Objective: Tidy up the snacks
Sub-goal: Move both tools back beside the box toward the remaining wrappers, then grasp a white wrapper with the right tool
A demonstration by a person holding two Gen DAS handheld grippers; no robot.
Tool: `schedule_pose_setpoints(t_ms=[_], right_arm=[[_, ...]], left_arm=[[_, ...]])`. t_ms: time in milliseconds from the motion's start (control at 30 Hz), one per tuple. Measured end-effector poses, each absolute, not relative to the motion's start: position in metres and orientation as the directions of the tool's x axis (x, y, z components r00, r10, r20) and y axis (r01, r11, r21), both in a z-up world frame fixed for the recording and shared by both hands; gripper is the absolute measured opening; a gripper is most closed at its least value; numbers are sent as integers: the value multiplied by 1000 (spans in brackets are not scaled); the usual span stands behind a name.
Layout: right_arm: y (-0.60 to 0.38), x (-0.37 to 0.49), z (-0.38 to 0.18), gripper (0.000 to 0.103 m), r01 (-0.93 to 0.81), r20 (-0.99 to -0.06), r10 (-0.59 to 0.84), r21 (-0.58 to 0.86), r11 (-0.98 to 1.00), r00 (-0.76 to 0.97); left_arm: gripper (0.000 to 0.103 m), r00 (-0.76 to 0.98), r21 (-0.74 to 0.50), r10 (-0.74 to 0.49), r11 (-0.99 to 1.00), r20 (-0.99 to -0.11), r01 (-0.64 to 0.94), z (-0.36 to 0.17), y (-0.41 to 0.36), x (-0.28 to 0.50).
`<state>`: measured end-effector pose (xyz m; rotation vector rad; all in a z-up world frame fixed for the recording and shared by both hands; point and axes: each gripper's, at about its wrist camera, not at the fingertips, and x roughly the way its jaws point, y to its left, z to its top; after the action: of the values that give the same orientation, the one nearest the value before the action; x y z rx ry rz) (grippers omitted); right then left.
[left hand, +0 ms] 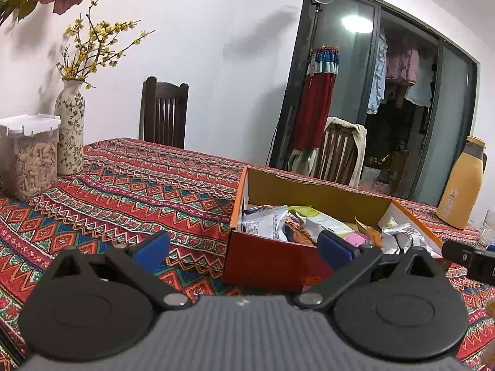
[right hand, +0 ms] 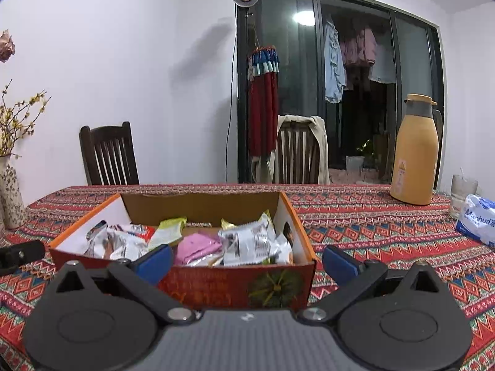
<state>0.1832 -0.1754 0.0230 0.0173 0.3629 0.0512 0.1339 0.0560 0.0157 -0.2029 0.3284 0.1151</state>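
An open cardboard box (left hand: 272, 262) (right hand: 216, 287) with red-orange sides stands on the patterned tablecloth. Inside lie several snack packets: silver wrappers (right hand: 250, 241) (left hand: 266, 222), a pink packet (right hand: 198, 245) (left hand: 355, 238) and a pale green one (right hand: 168, 230) (left hand: 318, 216). My left gripper (left hand: 244, 247) hovers open in front of the box's left corner, nothing between its blue pads. My right gripper (right hand: 247, 261) is open too, just short of the box's near wall, its fingers either side of the wall. The right gripper's black tip (left hand: 470, 258) shows at the left view's right edge.
A floral vase (left hand: 70, 130) and a clear container of seeds (left hand: 32, 157) stand at the table's far left. An orange thermos (right hand: 414, 151), a glass (right hand: 462, 194) and a tissue pack (right hand: 478, 221) sit at the right. Chairs (right hand: 108, 154) stand behind the table.
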Motion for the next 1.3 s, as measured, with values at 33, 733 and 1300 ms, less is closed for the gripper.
schedule_pose_setpoints(t_ms=[33,733,1300], right_arm=[[-176,182,22,103,-47,-360,53,25,999,931],[-133,185,-2,103,-131,-514,120,14,991,849],[-150,198,-33,60,-115,-643,138,78,990,753]], left_arm=[[103,942,-176,80,974,-327,-144,16,55,133],[103,951,-199,57,972,-305,-122,14,59,121],[103,948,-219,61,967,-312,-134,13,63,118]])
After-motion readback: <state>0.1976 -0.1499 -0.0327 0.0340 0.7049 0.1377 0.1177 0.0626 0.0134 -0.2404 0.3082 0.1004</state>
